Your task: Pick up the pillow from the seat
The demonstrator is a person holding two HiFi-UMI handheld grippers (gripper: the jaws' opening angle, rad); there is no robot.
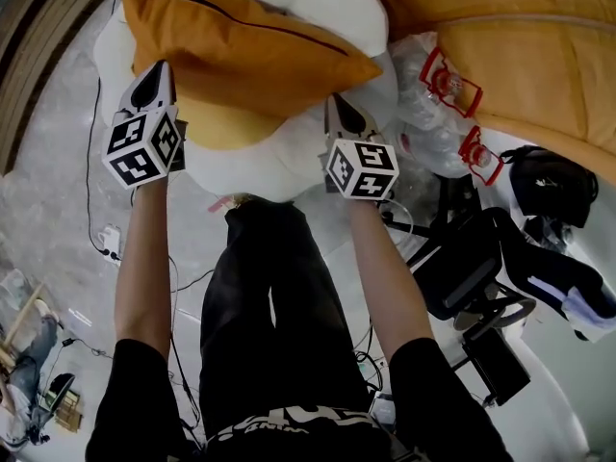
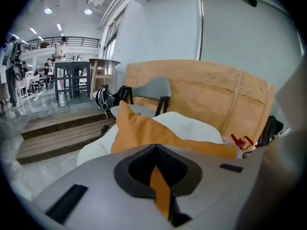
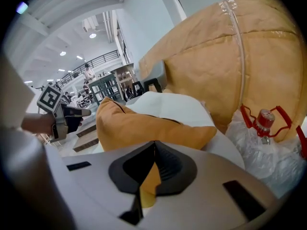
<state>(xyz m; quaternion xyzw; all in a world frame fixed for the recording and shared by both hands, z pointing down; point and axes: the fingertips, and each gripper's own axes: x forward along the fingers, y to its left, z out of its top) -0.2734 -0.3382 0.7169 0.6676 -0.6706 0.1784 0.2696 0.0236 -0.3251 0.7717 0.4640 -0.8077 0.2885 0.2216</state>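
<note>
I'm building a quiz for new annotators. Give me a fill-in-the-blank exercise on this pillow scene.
1. The pillow lying on the white seat is ___ in colour.
2. The left gripper and the right gripper both have their jaws ___.
3. The bottles beside the seat carry ___ handles.
Missing words: orange; shut; red.
</note>
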